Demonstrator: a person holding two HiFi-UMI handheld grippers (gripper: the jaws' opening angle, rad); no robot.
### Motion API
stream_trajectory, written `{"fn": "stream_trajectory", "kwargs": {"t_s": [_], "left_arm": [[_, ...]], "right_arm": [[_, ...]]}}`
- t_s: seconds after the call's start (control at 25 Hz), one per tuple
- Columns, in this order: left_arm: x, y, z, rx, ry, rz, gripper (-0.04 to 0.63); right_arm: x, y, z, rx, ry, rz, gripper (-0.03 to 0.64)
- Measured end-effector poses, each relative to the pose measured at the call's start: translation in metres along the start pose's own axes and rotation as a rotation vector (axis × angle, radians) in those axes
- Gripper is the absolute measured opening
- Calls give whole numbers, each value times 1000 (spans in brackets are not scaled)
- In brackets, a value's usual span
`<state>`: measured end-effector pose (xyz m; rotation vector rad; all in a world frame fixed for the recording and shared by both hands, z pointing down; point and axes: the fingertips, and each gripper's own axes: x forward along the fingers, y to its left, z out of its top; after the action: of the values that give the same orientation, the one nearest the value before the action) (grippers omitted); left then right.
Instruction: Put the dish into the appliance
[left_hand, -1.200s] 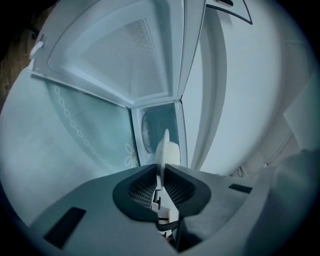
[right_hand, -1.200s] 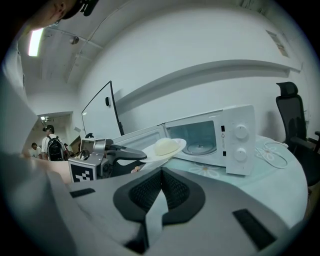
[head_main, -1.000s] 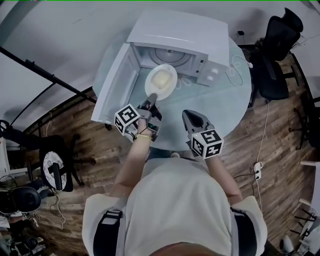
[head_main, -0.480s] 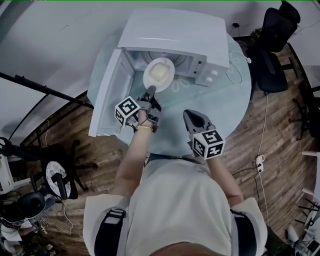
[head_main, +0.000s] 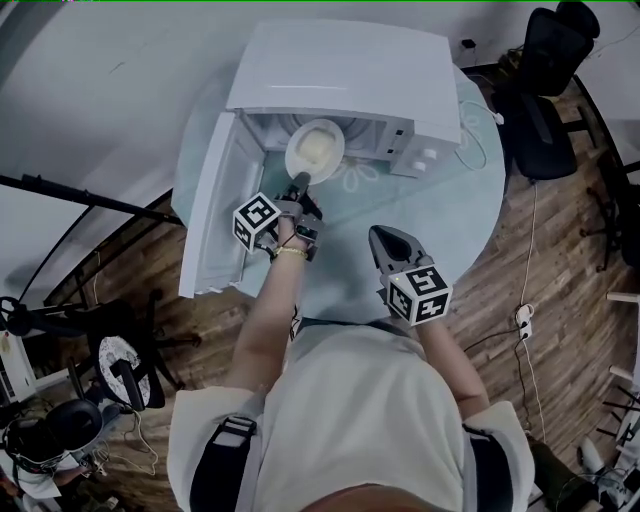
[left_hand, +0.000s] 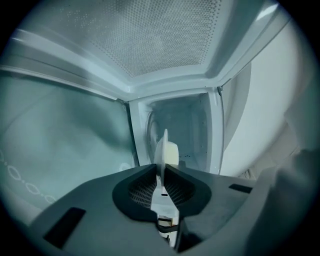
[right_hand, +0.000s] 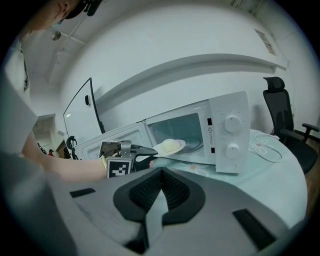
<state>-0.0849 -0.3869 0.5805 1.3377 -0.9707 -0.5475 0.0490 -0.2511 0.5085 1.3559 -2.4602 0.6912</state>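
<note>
**Surface** (head_main: 440, 200): round, pale and glass-topped, in the centre of the head view. It carries a white appliance (head_main: 340, 70) at its upper part. The appliance door (head_main: 210, 215) is swung fully open toward the frame's left. The control knobs sit on the right of the appliance front. A white cable (head_main: 472, 140) lies looped on the surface to the right of the appliance.

**Left gripper** (head_main: 300, 183): jaws clenched on the near rim of the dish (head_main: 315, 147), a white plate with a pale yellow lump on it. The dish is held at the cavity mouth, with its far part just inside the opening.

**Right gripper** (head_main: 386, 238): jaws closed together with nothing between them. It is held over the lower part of the surface, well apart from the dish.

**Room:** wooden plank floor (head_main: 545, 280). A black office chair (head_main: 545, 95) stands at upper right. A white wall fills the upper left, and a black bar (head_main: 90, 197) crosses at the left edge.
</note>
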Motion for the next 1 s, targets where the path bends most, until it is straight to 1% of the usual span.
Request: {"fn": "stream_trajectory", "kwargs": {"t_s": [0.56, 1.0], "left_arm": [[31, 21, 13, -28, 11, 40, 41], [63, 19, 24, -20, 14, 46, 40]], "right_arm": [[6, -11, -3, 16, 21, -36, 6], [7, -12, -11, 26, 45, -52, 6]]}}
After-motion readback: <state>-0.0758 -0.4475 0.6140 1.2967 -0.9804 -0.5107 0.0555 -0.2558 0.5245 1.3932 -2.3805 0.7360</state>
